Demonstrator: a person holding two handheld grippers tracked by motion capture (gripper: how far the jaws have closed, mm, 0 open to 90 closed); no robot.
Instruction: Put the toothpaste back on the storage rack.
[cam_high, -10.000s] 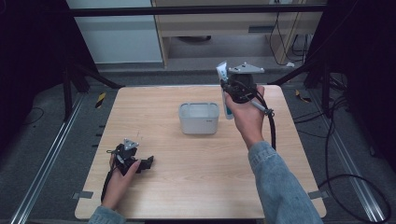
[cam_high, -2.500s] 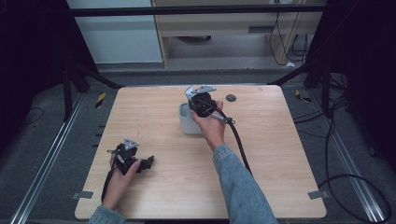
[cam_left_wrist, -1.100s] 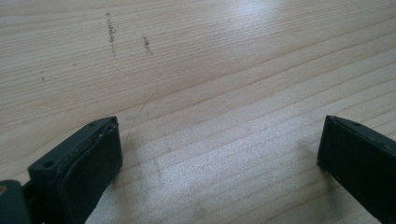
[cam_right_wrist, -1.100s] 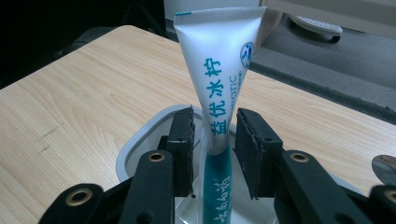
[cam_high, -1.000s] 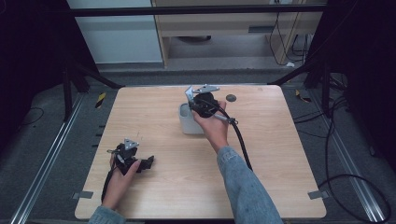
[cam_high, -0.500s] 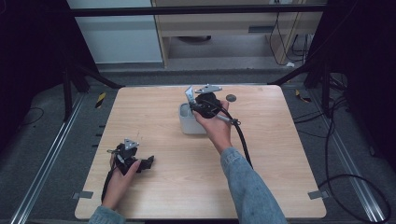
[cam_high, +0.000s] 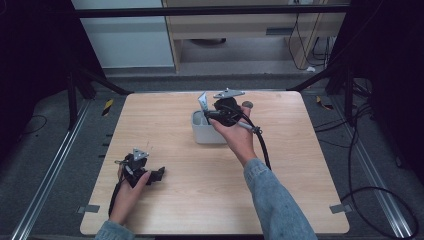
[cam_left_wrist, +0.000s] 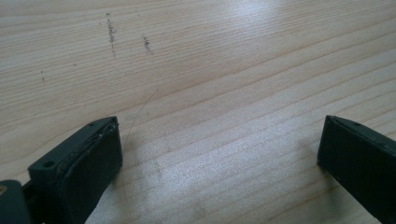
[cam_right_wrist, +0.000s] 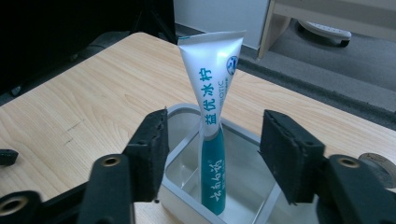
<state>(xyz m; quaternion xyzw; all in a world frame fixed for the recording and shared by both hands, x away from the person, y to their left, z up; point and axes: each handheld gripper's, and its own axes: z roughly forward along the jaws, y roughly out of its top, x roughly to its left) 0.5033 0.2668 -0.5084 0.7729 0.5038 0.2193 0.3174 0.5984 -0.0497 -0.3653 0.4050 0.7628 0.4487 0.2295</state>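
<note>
Two grippers were mine at the wooden table (cam_high: 200, 200). From the high view, my right gripper (cam_high: 216, 111) hung over a small grey tub (cam_high: 202, 134) at the far middle of the table, with a toothpaste tube (cam_high: 203, 102) rising out of that tub. A small dark round thing (cam_high: 247, 105) lay just right of the gripper, too small to tell. My left gripper (cam_high: 156, 175) rested on the near left of the table, well apart from the tub.

Along my left gripper (cam_left_wrist: 219, 158), the jaws stood wide apart over bare wood with nothing between them.

Along my right gripper (cam_right_wrist: 212, 154), the jaws had just been opening. The white and teal toothpaste tube (cam_right_wrist: 212, 93) stood between them, flat end up and leaning, with its low end inside the grey tub (cam_right_wrist: 170, 198), and neither pad touched it.
</note>
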